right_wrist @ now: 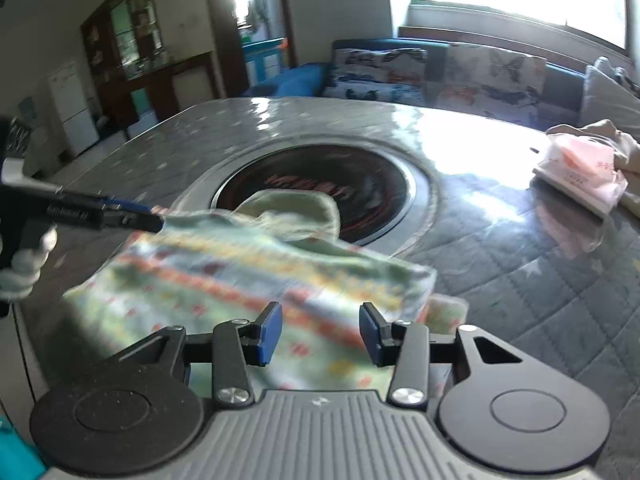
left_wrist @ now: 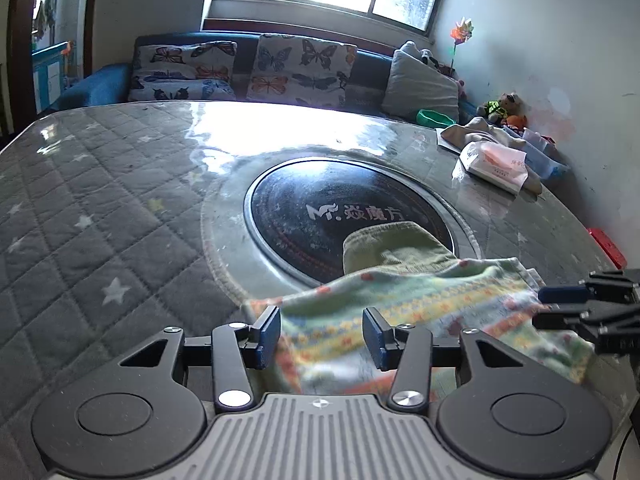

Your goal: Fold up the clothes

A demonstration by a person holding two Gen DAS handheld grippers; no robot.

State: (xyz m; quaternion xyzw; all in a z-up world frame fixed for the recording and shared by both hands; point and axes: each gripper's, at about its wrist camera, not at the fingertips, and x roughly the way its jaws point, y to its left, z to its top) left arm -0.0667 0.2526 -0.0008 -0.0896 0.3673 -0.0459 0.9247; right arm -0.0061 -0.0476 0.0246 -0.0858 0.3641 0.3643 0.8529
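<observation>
Patterned garment [left_wrist: 400,312] folded on quilted table [left_wrist: 100,200], lower centre. Left gripper [left_wrist: 322,334] fingers apart, gripping nothing. Right gripper [right_wrist: 320,334] likewise, apparently clear of blurred cloth.

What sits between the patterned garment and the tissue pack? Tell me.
Only bare, shiny table cover separates the patterned garment from the tissue pack, clearest in the right wrist view.
</observation>
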